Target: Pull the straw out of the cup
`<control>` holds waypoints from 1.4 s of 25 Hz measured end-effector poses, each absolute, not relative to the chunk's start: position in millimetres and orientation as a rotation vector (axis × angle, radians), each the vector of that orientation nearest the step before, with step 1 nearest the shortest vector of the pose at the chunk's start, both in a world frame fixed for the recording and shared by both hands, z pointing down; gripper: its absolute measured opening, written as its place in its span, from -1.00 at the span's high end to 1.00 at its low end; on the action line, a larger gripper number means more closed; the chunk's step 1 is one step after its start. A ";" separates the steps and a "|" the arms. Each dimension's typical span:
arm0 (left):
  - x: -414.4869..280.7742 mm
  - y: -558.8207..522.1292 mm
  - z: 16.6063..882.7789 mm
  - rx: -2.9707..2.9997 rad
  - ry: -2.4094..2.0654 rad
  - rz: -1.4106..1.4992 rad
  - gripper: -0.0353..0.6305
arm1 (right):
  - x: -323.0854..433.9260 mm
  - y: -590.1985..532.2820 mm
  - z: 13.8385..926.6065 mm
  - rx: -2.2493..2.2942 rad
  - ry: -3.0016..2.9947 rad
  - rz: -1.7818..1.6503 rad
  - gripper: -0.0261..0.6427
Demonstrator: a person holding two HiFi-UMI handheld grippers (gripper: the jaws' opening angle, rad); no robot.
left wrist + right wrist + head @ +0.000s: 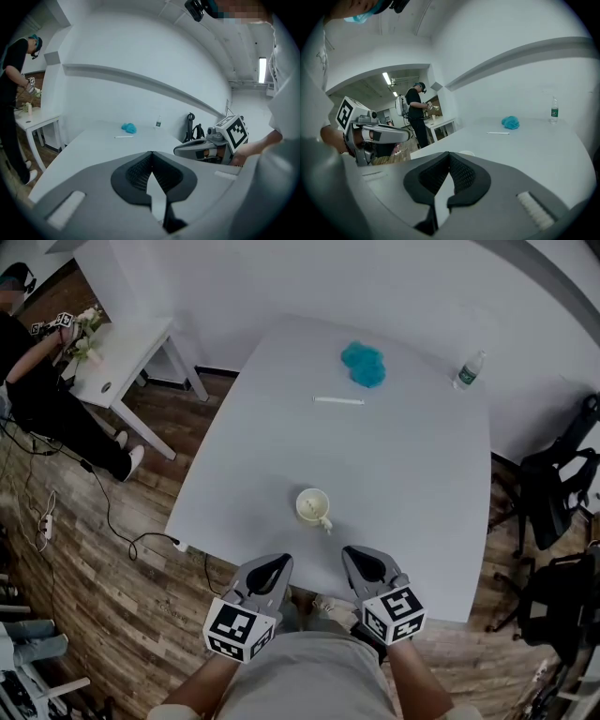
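A cream cup (313, 504) with a handle stands near the front edge of the white table (412, 484); nothing shows inside it. A white straw (338, 400) lies flat on the table farther back, also seen in the left gripper view as the straw (124, 137) and in the right gripper view as the straw (498, 133). My left gripper (280, 562) and right gripper (354, 552) hover at the table's front edge, either side of the cup and short of it. Both are shut with nothing between the jaws: left gripper (152, 153), right gripper (449, 153). Only the cup's rim (467, 153) peeks over the right jaws.
A blue cloth (364, 365) lies behind the straw, and a water bottle (470, 371) stands at the back right corner. Black chairs (553, 493) stand right of the table. A person (42, 381) works at a small white table (122, 352) at the left; cables cross the wooden floor.
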State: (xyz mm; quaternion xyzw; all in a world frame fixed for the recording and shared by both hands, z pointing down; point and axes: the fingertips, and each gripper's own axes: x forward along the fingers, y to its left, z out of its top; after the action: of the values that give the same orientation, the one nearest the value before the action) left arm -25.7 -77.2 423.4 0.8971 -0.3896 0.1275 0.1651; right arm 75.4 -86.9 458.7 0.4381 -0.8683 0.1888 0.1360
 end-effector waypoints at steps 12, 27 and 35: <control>-20.9 -87.5 445.5 2.552 -1.045 0.317 0.84 | 75.9 -103.0 494.2 1.244 -2.460 0.577 0.89; -33.7 -105.8 460.3 2.480 -1.070 0.314 0.83 | 56.8 -121.3 531.8 1.161 -2.436 0.601 0.67; -33.4 -115.2 459.3 2.464 -1.063 0.288 0.83 | 52.1 -136.9 543.8 1.199 -2.401 0.542 0.65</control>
State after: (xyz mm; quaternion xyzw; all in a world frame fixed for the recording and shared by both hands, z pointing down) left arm -33.4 -115.2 459.3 0.8907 -0.3842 0.1040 0.2196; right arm 52.1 -136.9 543.8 0.4291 -0.8591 0.1939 0.2005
